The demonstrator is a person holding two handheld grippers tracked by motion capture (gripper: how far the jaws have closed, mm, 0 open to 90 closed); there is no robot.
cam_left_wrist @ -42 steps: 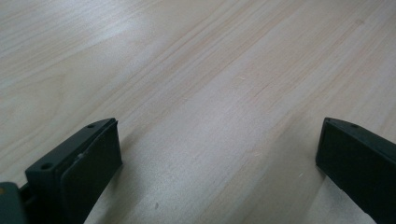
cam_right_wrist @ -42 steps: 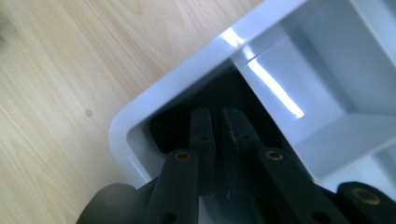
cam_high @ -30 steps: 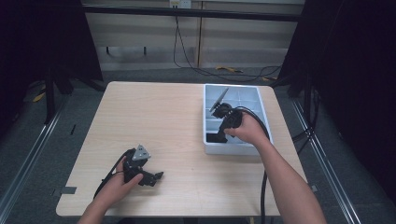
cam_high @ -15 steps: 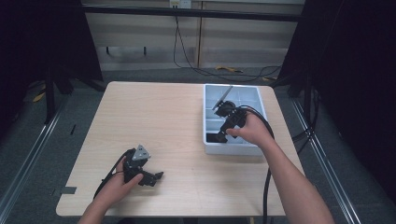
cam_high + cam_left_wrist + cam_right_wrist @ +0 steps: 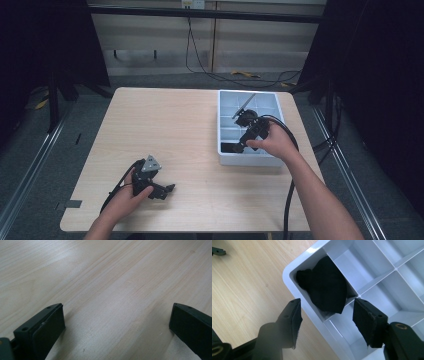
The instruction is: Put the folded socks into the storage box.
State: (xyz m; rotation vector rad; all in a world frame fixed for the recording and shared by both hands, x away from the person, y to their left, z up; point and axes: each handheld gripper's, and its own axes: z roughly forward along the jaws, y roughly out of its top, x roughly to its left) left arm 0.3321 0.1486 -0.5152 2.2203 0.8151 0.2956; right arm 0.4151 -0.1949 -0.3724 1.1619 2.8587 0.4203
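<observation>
Right hand-held gripper is hanging over the near corner of the white divided tray, its jaws just having been opening and now standing apart with nothing between them. The black cloth is lying just ahead of the jaws in the corner compartment, probably bunched over the divider. It looks released: the drop appears done. Left hand-held gripper is resting wide open on the bare tabletop.

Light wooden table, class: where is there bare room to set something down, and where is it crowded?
The light wooden table is bare from its far left corner across to the white plastic divided tray. It is crowded in the tray's near-left compartment, where a black cloth lies.
</observation>
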